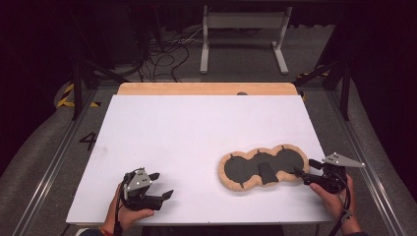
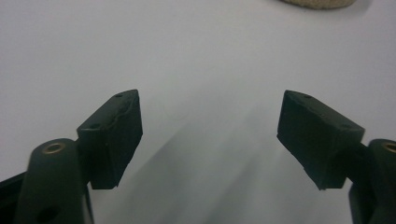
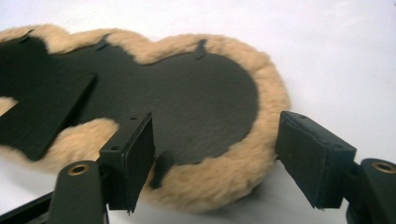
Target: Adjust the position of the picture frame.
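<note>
Right tongs [image 3: 212, 154] spread wide, straddling the 3 o'clock end of a fleece-edged pad [image 1: 260, 167] on the white counter [image 1: 196, 132] — apparently about to grip; closing on the rim comes next. Left tongs [image 2: 210, 121] — spread, empty — wait at 7 o'clock.

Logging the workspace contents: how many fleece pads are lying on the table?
1: the fleece pad lies on the white table, near its right front, just ahead of the right gripper.

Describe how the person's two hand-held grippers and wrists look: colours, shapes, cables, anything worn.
Both are black two-jaw tools with blocky, wedge-shaped rubbery pads. The left gripper and right gripper each carry a grey three-cornered plate; a black cable trails down the right wrist. A reddish band circles the left wrist.
</note>
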`<move>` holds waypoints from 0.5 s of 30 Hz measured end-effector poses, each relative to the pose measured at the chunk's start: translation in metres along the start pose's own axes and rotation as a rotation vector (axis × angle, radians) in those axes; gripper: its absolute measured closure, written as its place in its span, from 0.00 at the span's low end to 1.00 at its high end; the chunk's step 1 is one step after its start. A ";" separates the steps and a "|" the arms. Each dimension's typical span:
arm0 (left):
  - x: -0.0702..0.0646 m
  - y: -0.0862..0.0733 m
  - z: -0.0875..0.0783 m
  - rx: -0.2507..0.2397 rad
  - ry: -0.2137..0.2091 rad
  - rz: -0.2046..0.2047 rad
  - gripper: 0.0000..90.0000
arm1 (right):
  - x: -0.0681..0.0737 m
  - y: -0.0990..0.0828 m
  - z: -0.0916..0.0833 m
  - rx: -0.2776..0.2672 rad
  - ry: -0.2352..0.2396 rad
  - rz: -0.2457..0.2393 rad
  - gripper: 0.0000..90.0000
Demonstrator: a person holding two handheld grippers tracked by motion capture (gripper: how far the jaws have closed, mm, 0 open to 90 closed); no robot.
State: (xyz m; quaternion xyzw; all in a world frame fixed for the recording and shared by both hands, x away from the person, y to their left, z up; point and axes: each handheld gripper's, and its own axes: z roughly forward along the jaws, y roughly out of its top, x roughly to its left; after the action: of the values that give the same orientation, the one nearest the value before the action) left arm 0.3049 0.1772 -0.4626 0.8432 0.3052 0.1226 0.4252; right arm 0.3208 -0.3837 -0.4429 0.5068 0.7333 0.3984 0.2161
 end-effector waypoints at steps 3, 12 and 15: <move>-0.001 0.006 0.004 -0.003 -0.019 0.005 0.33 | -0.006 0.000 0.005 0.021 0.016 0.032 0.29; -0.014 0.022 0.024 0.052 -0.110 0.075 0.82 | 0.000 -0.001 0.008 0.032 0.012 0.101 0.30; -0.019 0.026 0.031 0.076 -0.087 0.082 0.74 | 0.005 -0.002 0.006 0.041 0.020 0.109 0.30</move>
State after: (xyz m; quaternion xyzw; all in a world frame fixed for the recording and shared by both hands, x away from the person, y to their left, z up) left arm 0.3149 0.1339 -0.4599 0.8751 0.2559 0.0916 0.4005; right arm 0.3219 -0.3772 -0.4481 0.5461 0.7149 0.3996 0.1763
